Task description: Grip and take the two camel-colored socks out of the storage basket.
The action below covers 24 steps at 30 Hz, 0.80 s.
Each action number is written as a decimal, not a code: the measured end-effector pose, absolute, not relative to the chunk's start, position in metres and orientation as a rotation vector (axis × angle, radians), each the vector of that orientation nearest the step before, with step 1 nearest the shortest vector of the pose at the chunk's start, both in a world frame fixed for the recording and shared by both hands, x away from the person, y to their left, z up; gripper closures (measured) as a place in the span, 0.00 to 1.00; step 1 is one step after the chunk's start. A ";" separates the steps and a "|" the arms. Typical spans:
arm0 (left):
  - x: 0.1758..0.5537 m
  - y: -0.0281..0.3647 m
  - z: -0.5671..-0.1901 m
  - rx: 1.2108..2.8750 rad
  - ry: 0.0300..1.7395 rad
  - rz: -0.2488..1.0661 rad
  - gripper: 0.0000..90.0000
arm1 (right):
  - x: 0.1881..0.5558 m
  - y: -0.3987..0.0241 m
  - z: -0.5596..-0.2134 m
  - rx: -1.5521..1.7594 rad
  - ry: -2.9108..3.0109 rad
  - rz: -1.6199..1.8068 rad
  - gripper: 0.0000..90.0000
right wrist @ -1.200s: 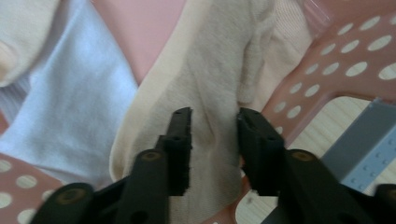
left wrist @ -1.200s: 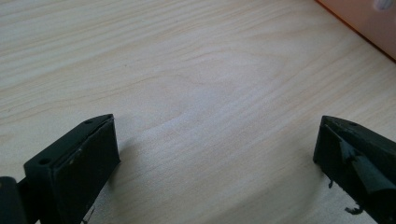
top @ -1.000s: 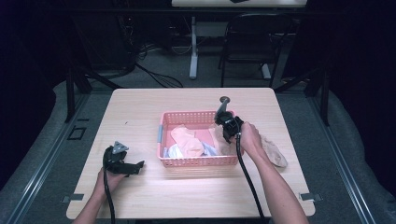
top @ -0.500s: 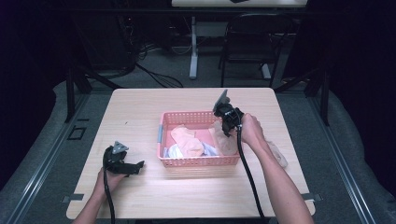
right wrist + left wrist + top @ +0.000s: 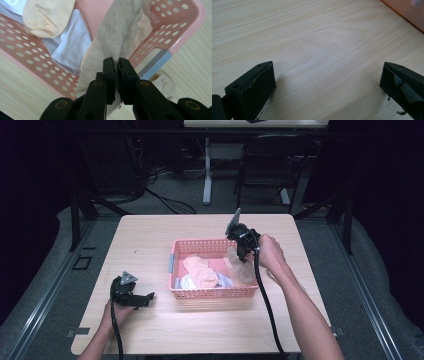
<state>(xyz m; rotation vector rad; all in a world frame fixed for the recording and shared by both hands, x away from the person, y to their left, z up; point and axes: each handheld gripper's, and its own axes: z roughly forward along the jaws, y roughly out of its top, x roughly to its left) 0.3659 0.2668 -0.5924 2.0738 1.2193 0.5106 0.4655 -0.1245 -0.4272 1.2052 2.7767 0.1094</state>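
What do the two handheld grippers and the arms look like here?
Both are black. The left gripper carries a grey three-cornered plate on top and has flat, blocky black jaws. The right gripper has a similar grey plate, and its slim black jaws sit on arms with round pivot screws. A black cable trails from each. The forearms are bare: no sleeves, no gloves.

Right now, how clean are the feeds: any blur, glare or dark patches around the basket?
High view: table evenly lit, room behind it dark, and the pink basket looks soft. Right gripper view: the beige sock pinched in the right hand-held gripper is sharp, weave visible, no glare. Left gripper view: wood grain crisp, soft shadows under the left hand-held gripper.
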 end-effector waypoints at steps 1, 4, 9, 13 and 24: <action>0.366 0.267 -0.592 2.074 1.219 0.511 0.00 | 0.465 -0.125 -0.421 1.211 2.767 0.131 0.94; 0.366 0.267 -0.592 2.074 1.219 0.510 0.00 | 0.464 -0.126 -0.412 1.211 2.768 0.157 0.94; 0.366 0.267 -0.592 2.074 1.219 0.510 0.00 | 0.462 -0.126 -0.398 1.194 2.757 0.163 0.94; 0.366 0.267 -0.592 2.074 1.219 0.510 0.00 | 0.461 -0.126 -0.388 1.181 2.755 0.177 0.94; 0.366 0.267 -0.592 2.074 1.219 0.512 0.00 | 0.459 -0.131 -0.377 1.177 2.749 0.194 0.94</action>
